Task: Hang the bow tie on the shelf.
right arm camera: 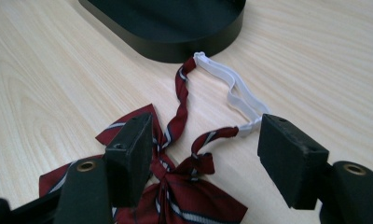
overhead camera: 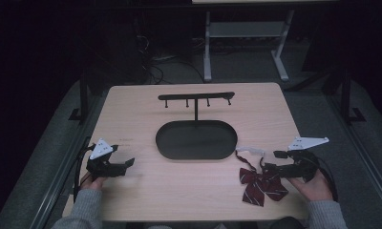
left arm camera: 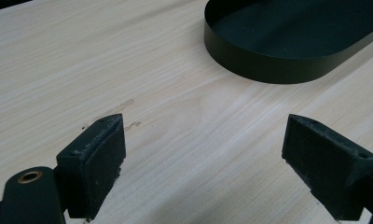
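Note:
A dark red striped bow tie [overhead camera: 261, 185] [right arm camera: 175, 177] lies on the wooden table at the front right, its white elastic strap [overhead camera: 250, 151] [right arm camera: 233, 88] looped toward the tray. My right gripper [overhead camera: 270, 162] [right arm camera: 205, 149] stands open just over the bow's knot and neck bands, nothing clamped. At the front left my left gripper [overhead camera: 124, 164] [left arm camera: 203, 158] is open above bare wood. A black oval tray [overhead camera: 196, 140] [left arm camera: 287, 42] [right arm camera: 175, 23] with a T-shaped hanger stand [overhead camera: 196, 98] sits at the table's middle.
The table [overhead camera: 146, 191] has a light wood top; its edges lie near both hands. Beyond it are a dark floor, cables [overhead camera: 153, 67] and the grey legs of another table [overhead camera: 244, 38].

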The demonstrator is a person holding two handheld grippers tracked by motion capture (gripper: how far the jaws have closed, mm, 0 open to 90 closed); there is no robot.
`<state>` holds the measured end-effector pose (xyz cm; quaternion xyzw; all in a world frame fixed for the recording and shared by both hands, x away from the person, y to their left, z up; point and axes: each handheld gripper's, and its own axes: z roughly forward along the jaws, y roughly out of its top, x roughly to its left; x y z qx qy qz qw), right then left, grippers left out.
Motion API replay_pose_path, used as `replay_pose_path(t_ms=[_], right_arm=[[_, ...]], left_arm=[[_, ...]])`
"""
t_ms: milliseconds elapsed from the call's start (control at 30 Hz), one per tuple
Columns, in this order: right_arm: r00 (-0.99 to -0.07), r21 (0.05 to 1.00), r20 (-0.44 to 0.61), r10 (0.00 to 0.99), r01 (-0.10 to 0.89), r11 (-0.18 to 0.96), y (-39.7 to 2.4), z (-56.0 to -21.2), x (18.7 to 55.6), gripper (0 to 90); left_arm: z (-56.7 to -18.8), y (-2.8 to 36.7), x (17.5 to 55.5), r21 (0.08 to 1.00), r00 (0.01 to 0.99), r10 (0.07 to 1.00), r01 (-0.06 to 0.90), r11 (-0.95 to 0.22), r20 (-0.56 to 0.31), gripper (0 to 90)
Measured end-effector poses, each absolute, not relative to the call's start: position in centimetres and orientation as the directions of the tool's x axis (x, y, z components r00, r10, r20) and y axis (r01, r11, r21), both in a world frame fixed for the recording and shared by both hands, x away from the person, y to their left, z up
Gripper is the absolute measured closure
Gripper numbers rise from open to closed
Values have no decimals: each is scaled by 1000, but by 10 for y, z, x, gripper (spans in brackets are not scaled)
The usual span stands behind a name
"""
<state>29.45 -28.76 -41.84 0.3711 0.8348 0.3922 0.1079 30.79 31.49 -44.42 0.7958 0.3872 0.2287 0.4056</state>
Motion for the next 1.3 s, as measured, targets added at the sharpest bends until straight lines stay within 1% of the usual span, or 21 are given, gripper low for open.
replay_pose_path(t_ms=[133,500,533,600,700,1033,1100,1300], right_arm=[[-715,732,95,692,521,438,-283,-412,301,355],[-737,694,86,671,527,490,-271,-404,323,367],[-740,695,84,668,523,493,-271,-404,324,369],[-739,686,87,668,531,498,-269,-404,326,359],[-742,679,91,664,535,503,-267,-405,328,361],[-755,652,88,649,537,536,-258,-410,342,372],[-758,643,82,647,536,547,-255,-411,346,382],[-758,616,86,647,551,563,-252,-420,360,419]], left_arm=[[-444,315,307,826,595,802,427,-369,50,130],[-443,315,305,830,591,806,427,-359,45,130],[-442,316,305,830,595,802,420,-368,55,131],[-442,316,305,831,593,804,422,-362,49,130],[-442,316,305,826,600,798,421,-375,56,130],[-442,317,305,827,593,804,427,-365,48,130],[-442,317,305,822,597,801,428,-376,55,130],[-442,317,305,831,593,804,424,-361,47,130]])
